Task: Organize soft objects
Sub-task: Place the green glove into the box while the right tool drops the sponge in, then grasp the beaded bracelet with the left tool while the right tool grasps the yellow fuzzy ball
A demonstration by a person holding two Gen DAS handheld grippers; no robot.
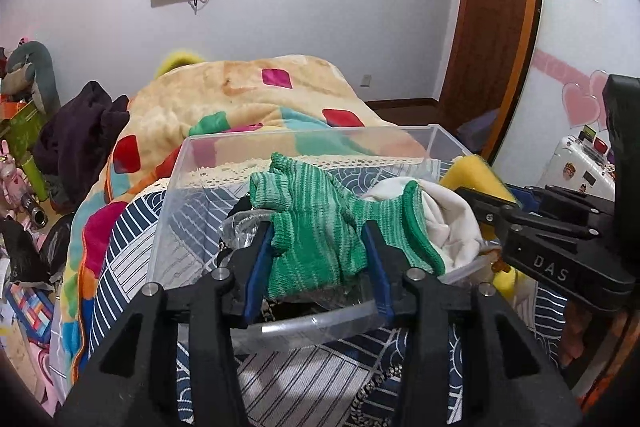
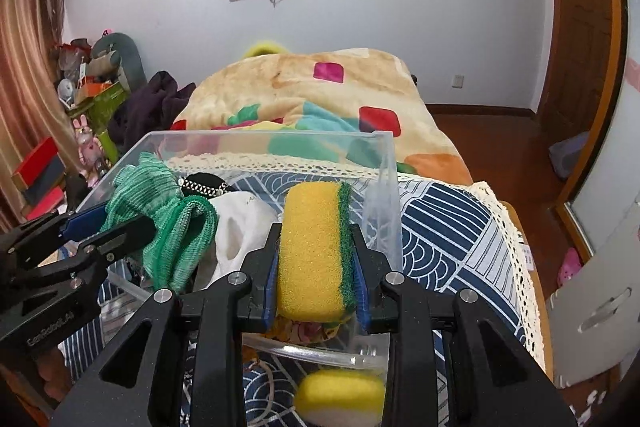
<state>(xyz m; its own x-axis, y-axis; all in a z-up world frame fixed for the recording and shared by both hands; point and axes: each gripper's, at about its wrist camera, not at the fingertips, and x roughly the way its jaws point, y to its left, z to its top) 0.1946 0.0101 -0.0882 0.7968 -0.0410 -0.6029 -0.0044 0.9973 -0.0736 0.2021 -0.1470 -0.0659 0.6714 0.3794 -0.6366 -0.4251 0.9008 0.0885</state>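
Left claw: the left gripper (image 1: pixel 318 239) is closed part way, and its two blue pads squeeze a green striped knit glove (image 1: pixel 316 227) between them.
Green glove: it hangs bunched up from the pads, over the near left part of the clear plastic box (image 1: pixel 168 211). From the right wrist view the same glove (image 2: pixel 172 223) droops down into the box.
Left claw pose: it points forward at the box from the near side, about level, with the glove lifted above the box floor.
Right claw: the right gripper (image 2: pixel 316 267) is closed part way on a yellow sponge with a green scrub side (image 2: pixel 316 247). The blue pads press the sponge's two long sides.
Yellow sponge: it stands up on end between the pads, over the near right part of the box (image 2: pixel 394 195), green side to the right.
Right claw pose: it points forward and reaches in beside the left claw; the left wrist view shows it (image 1: pixel 480 205) coming in from the right.
In the box: a white soft cloth (image 2: pixel 236 239) lies between the glove and the sponge, and a black thing with white dots (image 2: pixel 204 185) sits behind it.
Outside the box: a second yellow sponge (image 2: pixel 340 397) lies just in front of the near wall.
Under the box: a blue and white patterned cloth with a lace edge (image 2: pixel 448 227).
Behind: a fluffy blanket with bright squares (image 1: pixel 248 95) is piled up on the bed.
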